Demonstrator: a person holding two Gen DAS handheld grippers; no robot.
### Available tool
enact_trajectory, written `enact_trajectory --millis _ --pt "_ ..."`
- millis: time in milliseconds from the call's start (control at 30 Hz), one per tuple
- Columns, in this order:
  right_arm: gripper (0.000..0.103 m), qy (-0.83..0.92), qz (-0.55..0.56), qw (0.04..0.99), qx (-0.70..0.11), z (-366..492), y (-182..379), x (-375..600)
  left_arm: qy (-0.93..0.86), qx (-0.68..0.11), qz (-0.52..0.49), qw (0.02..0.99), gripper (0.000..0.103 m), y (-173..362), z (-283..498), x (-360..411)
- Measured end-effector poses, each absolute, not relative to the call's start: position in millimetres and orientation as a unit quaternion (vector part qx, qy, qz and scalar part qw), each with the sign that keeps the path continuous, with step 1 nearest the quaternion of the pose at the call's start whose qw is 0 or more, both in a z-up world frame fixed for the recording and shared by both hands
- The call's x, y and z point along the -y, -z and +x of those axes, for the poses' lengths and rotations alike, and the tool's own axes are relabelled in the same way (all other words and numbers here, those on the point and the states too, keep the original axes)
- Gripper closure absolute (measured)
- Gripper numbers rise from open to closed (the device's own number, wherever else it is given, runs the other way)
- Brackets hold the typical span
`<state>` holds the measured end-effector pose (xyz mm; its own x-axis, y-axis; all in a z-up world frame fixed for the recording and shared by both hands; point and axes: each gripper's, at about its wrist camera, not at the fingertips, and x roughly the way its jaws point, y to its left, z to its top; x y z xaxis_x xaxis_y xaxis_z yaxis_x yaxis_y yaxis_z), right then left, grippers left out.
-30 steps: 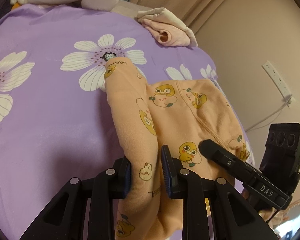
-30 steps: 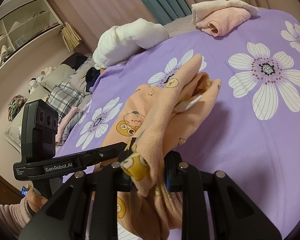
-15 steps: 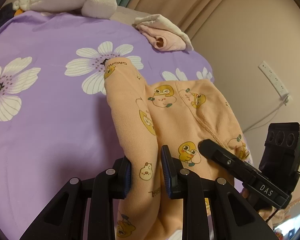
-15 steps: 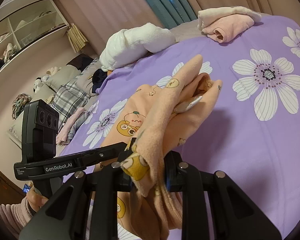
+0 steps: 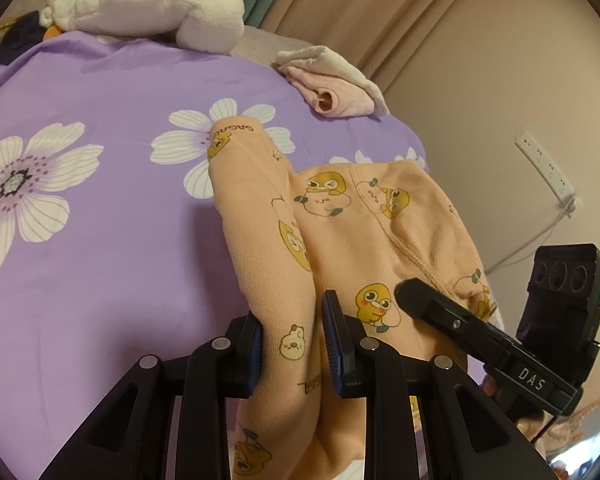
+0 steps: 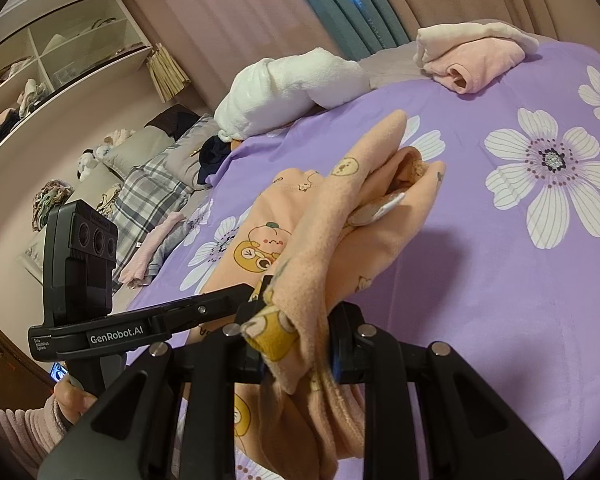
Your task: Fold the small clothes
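Both tools have lifted a little with the garment since a second ago, so more of the far wall and curtains shows above the bed; the grips look unchanged.

The peach garment (image 5: 340, 240), printed with small yellow cartoon animals, is held up off the bed (image 5: 100, 240), its far end draping down onto the purple flowered cover. The left tool (image 5: 292, 344) is clenched on a bunched fold of it, blue pads pressing the cloth from both sides, with more cloth hanging below the jaws. The right tool (image 6: 296, 344) likewise grips a thick gathered edge (image 6: 284, 332), and loose folds spill down between its fingers. In each view the other tool sits just beside the garment, at the near edge. A hand (image 6: 74, 398) in a pink sleeve holds the left tool's handle.

Farther off, a folded pink and cream pile (image 5: 332, 84) lies near the bed's far edge, right of a white plush (image 5: 148, 0). A power strip (image 5: 546, 168) hangs on the right wall. Shelves (image 6: 52, 64) and a plaid blanket (image 6: 148, 196) lie beyond the bed's left side.
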<state>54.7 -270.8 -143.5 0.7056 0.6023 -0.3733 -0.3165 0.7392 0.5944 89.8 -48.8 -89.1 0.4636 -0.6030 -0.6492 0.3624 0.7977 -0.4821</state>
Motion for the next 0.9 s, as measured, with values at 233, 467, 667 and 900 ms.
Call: enact_trajectory --millis 233,467,667,900 --pt "0.080 -0.269 0.245 0.887 -0.284 56.7 138.3 259.2 0.275 -0.427 -0.144 0.849 0.078 86.9 82.0 36.7" --pt "0.080 -0.280 0.238 0.885 -0.287 62.1 134.5 247.8 0.263 -0.425 -0.149 0.853 0.078 86.0 78.8 27.4" --pt "0.080 -0.287 0.230 0.883 -0.291 68.6 132.5 235.6 0.253 -0.425 -0.155 0.855 0.078 87.9 82.4 17.0" --pt "0.080 -0.295 0.222 0.880 -0.298 80.2 131.3 222.1 0.243 -0.427 -0.161 0.856 0.078 91.7 88.0 5.0"
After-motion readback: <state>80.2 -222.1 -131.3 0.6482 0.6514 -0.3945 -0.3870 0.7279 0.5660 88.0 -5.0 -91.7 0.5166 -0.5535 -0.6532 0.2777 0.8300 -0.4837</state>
